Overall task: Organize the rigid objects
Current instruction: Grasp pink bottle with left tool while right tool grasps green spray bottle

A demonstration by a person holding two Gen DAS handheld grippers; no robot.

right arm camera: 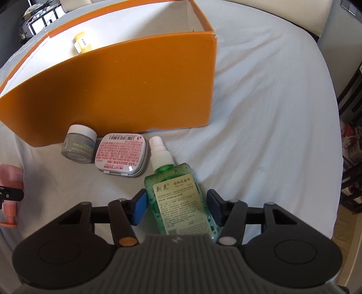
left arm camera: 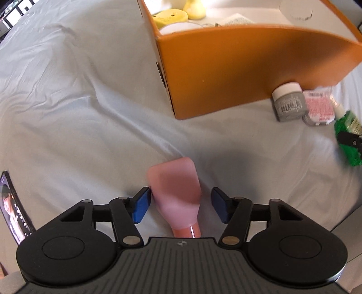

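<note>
A pink bottle point(left arm camera: 176, 194) lies on the pale sheet between the fingers of my left gripper point(left arm camera: 179, 207), which is open; the left pad touches it, the right pad stands apart. A green spray bottle point(right arm camera: 178, 199) lies between the fingers of my right gripper point(right arm camera: 176, 207), which is open around it with the pads close to its sides. An orange box point(right arm camera: 126, 90) stands behind; it also shows in the left wrist view point(left arm camera: 248, 67), holding yellow items point(left arm camera: 174, 15). The green bottle also shows at the right edge of the left wrist view point(left arm camera: 347, 138).
A grey jar with a white lid point(right arm camera: 79, 147) and a flat tin with a pink label point(right arm camera: 122, 156) lie against the box front. A phone point(left arm camera: 13, 210) lies at the left. The bed edge runs along the right, with furniture beyond.
</note>
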